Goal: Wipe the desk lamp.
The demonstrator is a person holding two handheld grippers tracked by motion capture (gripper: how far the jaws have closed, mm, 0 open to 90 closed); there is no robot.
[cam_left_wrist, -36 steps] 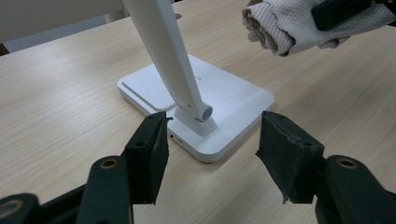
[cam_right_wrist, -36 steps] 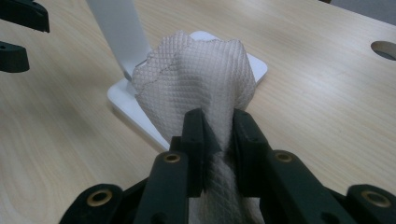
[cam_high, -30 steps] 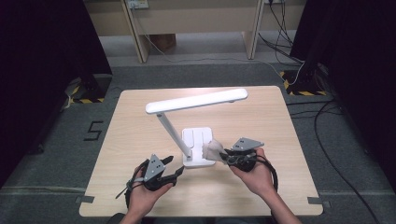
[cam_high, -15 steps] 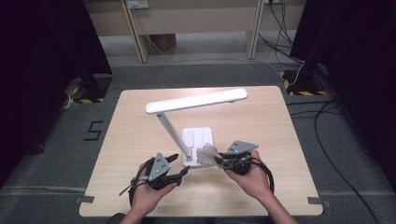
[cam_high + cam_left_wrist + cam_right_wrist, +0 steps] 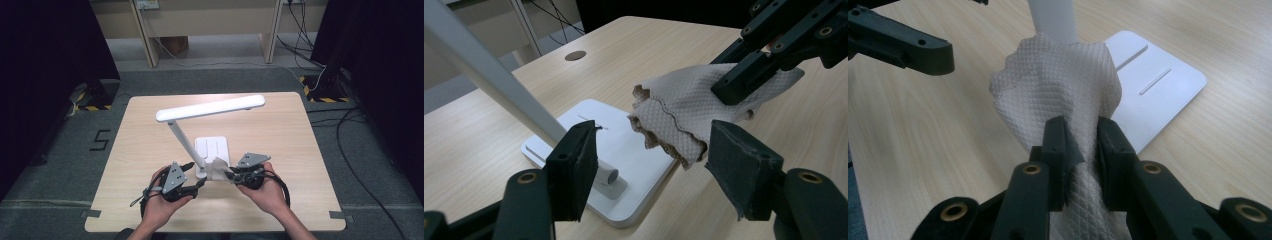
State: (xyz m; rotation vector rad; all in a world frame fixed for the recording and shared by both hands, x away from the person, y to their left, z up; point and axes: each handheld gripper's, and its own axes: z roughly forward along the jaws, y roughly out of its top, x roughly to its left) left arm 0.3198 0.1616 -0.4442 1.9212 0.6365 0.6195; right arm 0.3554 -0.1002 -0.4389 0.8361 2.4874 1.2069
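High view: one lamp (image 5: 210,107), one paper towel (image 5: 220,165), two grippers.

The crumpled off-white paper towel (image 5: 1058,95) has a quilted, diamond-embossed surface, matt and soft-looking, with wavy layered edges. The white plastic desk lamp (image 5: 210,107) looks smooth, its flat rectangular base (image 5: 624,150) faintly satin. The pale wood-grain laminate tabletop (image 5: 280,130) is smooth with a low sheen. The black jaws of the left gripper (image 5: 654,167) carry matt, slightly rough pads.
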